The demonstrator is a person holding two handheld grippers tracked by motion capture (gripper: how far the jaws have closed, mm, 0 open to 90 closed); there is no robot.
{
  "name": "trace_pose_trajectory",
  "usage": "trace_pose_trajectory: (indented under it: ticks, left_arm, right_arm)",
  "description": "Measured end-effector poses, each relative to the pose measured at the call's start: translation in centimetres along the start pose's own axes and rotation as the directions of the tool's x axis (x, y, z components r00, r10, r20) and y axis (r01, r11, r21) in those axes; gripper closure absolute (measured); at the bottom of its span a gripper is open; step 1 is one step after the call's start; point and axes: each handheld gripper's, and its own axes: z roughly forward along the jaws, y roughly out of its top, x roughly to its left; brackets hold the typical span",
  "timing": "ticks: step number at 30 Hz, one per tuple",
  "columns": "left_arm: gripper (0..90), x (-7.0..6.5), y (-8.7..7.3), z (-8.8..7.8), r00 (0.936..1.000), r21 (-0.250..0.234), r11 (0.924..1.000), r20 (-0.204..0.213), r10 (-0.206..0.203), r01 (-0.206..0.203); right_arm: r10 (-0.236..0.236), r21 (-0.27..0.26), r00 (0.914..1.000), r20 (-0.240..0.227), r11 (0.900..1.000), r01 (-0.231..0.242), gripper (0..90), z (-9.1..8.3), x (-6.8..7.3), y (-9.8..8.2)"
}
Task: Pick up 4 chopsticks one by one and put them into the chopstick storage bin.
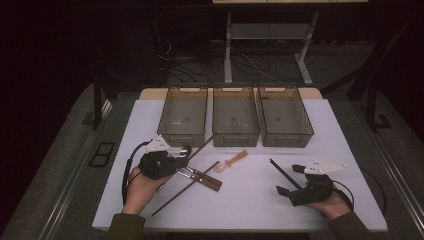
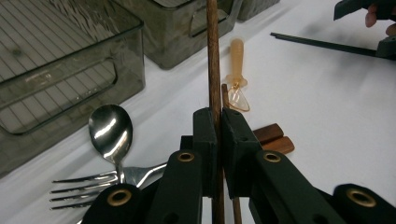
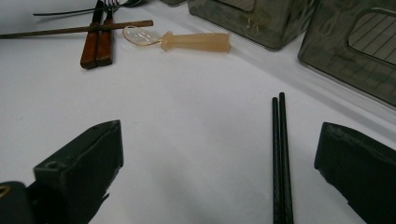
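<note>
Left gripper (image 2: pixel 217 135) fingers clamp brown chopstick (image 2: pixel 213 56).

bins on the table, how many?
3 bins, in one row along the table's far edge: left bin, middle bin, right bin. None seems hidden.

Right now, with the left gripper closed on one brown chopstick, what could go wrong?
1. The left gripper pinches only one brown chopstick; its long free end could swing into the nearest bin.
2. The second brown chopstick lies under the gripper and may be dragged along.
3. The spoon and fork lie close by and could be knocked.
</note>
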Motion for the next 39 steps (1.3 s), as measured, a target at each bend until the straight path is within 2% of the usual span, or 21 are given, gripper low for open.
trace_pose_trajectory:
  ticks: [22, 35, 39]
  left_arm:
    - [83.6, 0.9, 1.8, 0.7, 1.0000, -0.029, 0.9996, -0.006, 0.006, -0.007]
    - [83.6, 2.2, 3.9, 0.8, 0.9998, -0.067, 0.9978, -0.022, -0.002, 0.001]
    - [83.6, 2.8, 4.4, 1.1, 0.9996, -0.062, 0.9981, -0.029, -0.006, 0.004]
  right_arm:
    - [0.005, -0.008, 1.0000, -0.006, 1.000, -0.005, 1.4, -0.1, 0.0, 0.0]
    - [0.009, -0.011, 0.9999, -0.006, 1.000, -0.009, 1.4, -0.1, 0.0, 0.0]
    - [0.010, -0.013, 0.9999, -0.005, 1.000, -0.010, 1.4, -0.1, 0.0, 0.0]
